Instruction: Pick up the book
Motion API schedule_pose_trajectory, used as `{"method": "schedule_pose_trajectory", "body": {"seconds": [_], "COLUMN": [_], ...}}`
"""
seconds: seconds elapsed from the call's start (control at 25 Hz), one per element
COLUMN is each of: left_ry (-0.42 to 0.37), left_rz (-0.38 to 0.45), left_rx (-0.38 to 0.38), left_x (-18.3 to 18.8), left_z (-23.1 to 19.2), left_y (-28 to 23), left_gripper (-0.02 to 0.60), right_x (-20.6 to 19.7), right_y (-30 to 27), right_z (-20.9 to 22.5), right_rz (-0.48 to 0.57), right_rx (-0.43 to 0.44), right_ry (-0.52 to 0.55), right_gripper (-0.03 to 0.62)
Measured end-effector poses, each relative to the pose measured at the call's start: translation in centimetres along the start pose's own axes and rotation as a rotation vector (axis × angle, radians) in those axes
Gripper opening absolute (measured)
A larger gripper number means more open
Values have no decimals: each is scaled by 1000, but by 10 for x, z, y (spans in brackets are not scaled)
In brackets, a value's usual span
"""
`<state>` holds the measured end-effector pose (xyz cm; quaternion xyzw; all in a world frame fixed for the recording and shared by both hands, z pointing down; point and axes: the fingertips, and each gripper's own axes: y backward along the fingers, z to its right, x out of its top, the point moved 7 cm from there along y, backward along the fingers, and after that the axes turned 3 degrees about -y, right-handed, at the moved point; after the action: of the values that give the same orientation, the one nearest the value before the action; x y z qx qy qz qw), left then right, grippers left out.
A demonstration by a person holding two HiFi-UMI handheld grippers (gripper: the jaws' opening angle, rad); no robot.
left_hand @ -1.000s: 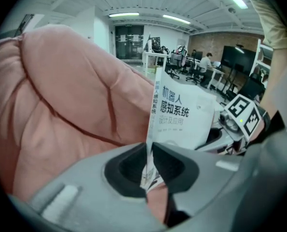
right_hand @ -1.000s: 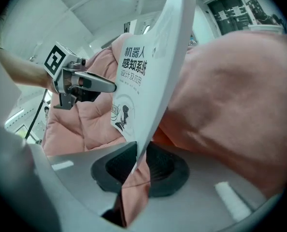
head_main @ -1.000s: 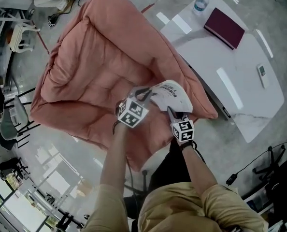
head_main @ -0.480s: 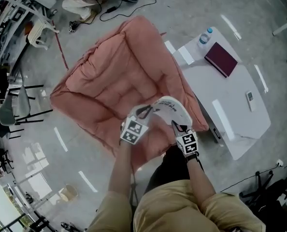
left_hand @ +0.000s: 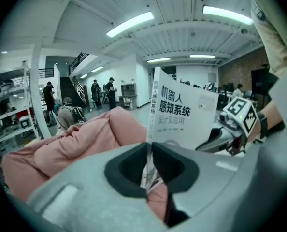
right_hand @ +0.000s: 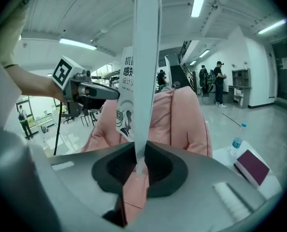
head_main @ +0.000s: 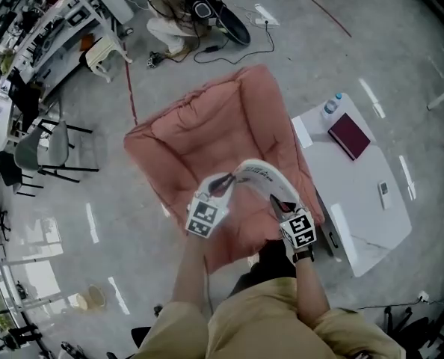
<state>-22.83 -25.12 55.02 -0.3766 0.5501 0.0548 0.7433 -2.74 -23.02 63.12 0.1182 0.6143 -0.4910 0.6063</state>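
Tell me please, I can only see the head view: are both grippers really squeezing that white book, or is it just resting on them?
Observer: They are squeezing it. In the left gripper view the left gripper is shut on the white book at its bottom edge, near the spine.
Operator: And the other one?
Observer: The right gripper view shows the right gripper shut on a thin white edge of the book, seen end-on.
Operator: What's on the front?
Observer: Big dark Chinese characters on a white cover, which you can read only in the left gripper view.
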Motion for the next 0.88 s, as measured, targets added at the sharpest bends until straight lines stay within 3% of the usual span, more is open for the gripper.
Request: {"method": "schedule_pose_trajectory", "body": {"seconds": [0.64,0.88], "left_ry": [134,162], "left_rz": [241,305], "left_rx": [337,407], "left_x": [64,69], "left_z": [-29,-14], "left_y": [200,252], "left_gripper": [38,38], "right_x": [195,230], "right_y": [26,46], "right_z": [-100,-137], "right_rz": [77,119], "right_rx": [232,276], "right_ry": [363,427], "right_gripper": [49,51]}}
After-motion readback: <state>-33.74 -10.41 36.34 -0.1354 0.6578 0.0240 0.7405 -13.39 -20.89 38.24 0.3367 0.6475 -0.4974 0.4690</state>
